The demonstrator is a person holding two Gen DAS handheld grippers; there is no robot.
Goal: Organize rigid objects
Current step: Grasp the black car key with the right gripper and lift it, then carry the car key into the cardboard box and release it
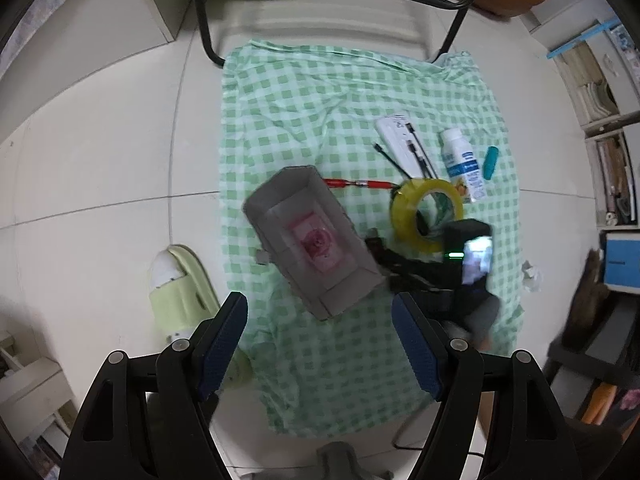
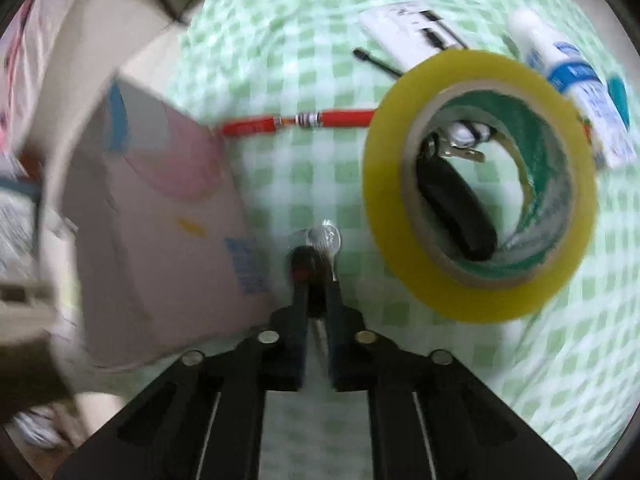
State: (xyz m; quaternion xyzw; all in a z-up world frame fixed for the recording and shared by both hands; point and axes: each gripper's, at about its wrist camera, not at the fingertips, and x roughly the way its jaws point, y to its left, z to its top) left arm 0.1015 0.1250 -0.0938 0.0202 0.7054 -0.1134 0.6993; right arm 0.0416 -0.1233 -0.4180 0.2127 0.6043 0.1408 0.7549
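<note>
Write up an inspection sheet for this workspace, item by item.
Surface: green checked cloth spread on a tiled floor, wrinkled.
Job's things: open cardboard box; yellow tape roll with a black key fob inside its ring; red pen; white bottle; teal cap; white remote.
Clutter: crumpled paper off the cloth.
Grippers: left gripper open, empty; right gripper shut on a small dark item with a silvery piece.
Cables: black leads over the remote.
Surroundings: chair frame, shelves.
</note>
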